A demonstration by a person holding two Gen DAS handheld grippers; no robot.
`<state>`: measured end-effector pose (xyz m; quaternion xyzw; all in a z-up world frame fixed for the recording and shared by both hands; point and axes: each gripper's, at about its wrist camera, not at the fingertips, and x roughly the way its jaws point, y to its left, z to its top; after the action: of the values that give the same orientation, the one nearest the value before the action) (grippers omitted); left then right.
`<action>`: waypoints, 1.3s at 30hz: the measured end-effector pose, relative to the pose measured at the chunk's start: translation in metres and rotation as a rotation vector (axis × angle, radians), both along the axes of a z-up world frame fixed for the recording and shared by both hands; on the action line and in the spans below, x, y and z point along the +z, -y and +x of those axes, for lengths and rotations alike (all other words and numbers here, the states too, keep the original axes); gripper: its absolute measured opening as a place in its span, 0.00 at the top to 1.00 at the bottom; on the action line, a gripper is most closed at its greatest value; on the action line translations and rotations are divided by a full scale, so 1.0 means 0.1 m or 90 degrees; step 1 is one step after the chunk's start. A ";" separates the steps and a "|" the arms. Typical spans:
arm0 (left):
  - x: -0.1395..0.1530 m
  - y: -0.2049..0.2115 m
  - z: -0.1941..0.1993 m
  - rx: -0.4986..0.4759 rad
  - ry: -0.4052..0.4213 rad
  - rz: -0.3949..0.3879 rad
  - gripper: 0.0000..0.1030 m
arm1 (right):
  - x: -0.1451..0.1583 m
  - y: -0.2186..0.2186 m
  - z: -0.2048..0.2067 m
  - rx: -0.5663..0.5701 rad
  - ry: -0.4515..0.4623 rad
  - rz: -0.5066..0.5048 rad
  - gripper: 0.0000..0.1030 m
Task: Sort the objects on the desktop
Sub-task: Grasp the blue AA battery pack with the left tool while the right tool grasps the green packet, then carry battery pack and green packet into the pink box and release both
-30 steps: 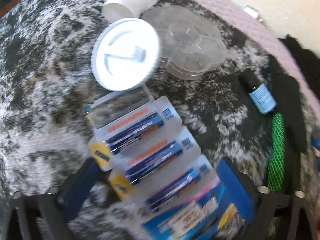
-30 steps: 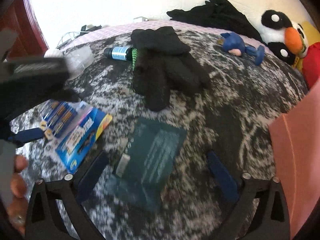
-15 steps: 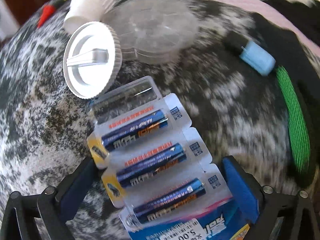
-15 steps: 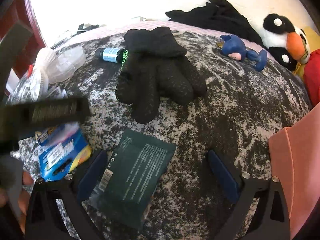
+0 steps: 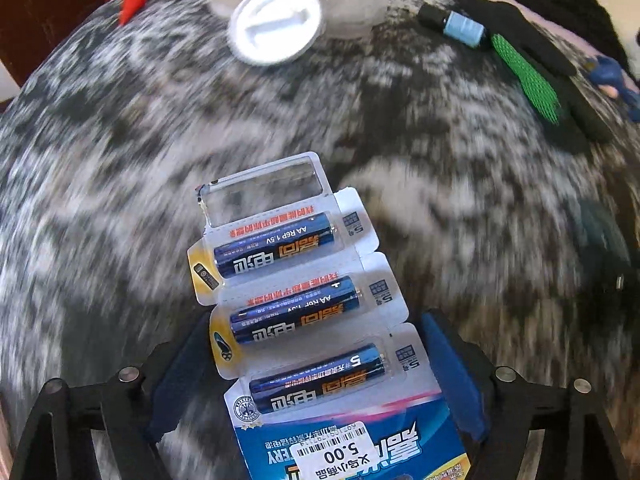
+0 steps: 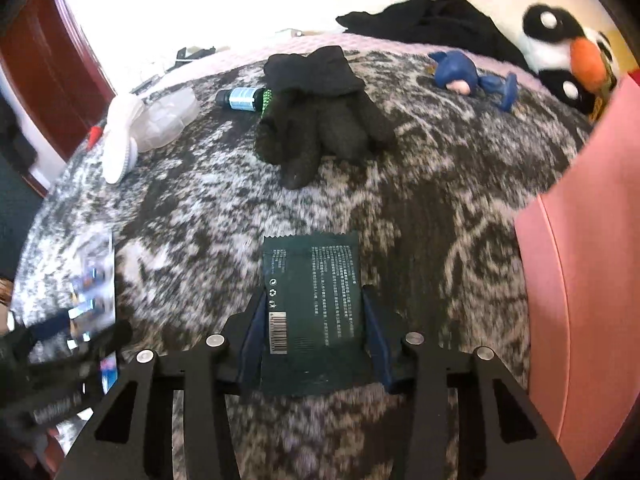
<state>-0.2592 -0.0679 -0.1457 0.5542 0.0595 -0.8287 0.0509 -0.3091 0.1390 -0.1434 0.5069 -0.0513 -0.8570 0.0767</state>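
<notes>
Battery blister pack (image 5: 304,320): clear plastic strip on a white card, three blue AA cells lying crosswise, one emptied pocket at the far end, and a blue header card with a white price sticker at the near end. It lies between the blue pads of the left gripper (image 5: 320,380), whose jaws are closing. The right pad sits just beside the card edge; whether either pad presses on it cannot be told.

Dark green foil sachet (image 6: 314,308): flat, serrated top edge, fine white print and a barcode on the left side. It sits between the pads of the right gripper (image 6: 314,344), whose jaws are closing and meet its two side edges; the grip looks firm.

Underlay: a mottled black-and-white blanket (image 6: 400,200).

Other stock on the blanket, toward the far side:
- black knit gloves (image 6: 320,120), with a green mesh piece (image 5: 524,76) beside them
- small dark bottle with a pale blue label (image 6: 242,99)
- white round lid (image 5: 276,28), beside a clear plastic container (image 6: 172,120)
- blue figurine (image 6: 472,76)
- penguin plush (image 6: 568,52), at the far right edge
- pink box wall (image 6: 592,280), along the right side
</notes>
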 end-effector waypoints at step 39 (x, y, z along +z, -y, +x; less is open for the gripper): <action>1.28 -0.65 2.02 -0.121 -0.149 -0.024 0.17 | 1.43 -0.49 2.47 0.071 -0.165 -0.021 0.53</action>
<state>-0.0568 -0.0026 -0.0175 0.4560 -0.0030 -0.8897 -0.0245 -0.0623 0.1879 -0.0006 0.3928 -0.0270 -0.9087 0.1385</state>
